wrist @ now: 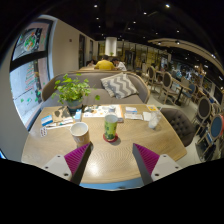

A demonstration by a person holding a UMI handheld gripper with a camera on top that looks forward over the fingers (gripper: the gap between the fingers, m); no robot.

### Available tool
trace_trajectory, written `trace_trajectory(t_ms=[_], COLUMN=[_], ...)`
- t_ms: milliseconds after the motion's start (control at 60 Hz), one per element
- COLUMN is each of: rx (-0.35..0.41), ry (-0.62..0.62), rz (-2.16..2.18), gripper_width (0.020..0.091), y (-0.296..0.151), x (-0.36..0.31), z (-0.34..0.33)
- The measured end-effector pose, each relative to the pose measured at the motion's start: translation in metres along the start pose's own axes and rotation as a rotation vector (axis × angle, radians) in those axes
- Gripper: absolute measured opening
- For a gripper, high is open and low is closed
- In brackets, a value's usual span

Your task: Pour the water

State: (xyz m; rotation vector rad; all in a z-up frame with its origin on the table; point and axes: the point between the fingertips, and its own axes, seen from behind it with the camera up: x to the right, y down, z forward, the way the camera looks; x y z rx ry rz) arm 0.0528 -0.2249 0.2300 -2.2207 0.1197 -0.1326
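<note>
Magenta pads (78, 156) face each other across a wide gap; the tongs (112, 160) are released and grasp nothing. Just ahead on the wooden desk (125, 150) stands a green cup (111, 125), a white mug (80, 131) to its left, a potted plant (72, 92) beyond.

I count on the table (120, 160): one green cup (110, 125), one white cup (80, 132), one potted plant (72, 92).

Beyond your wooden round table (120, 160), at 11 o'clock stands a green leafy potted plant (72, 91). At 12 o'clock a striped grey cushion (119, 85) lies on the sofa (135, 92).
</note>
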Motion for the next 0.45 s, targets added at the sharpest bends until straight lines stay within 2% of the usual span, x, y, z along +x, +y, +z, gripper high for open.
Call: trace_trajectory(t_ms=[150,367,450], rx=[0.004,-0.019,0.013], ry=[0.022,0.019,0.012], rz=[-0.017,-0.023,-0.030], gripper_width=[0.0852,0.0856,0.0856], y=[0.009,0.020,0.013], x=[-0.001,-0.004,-0.009], z=[-0.038,-0.051,-0.050])
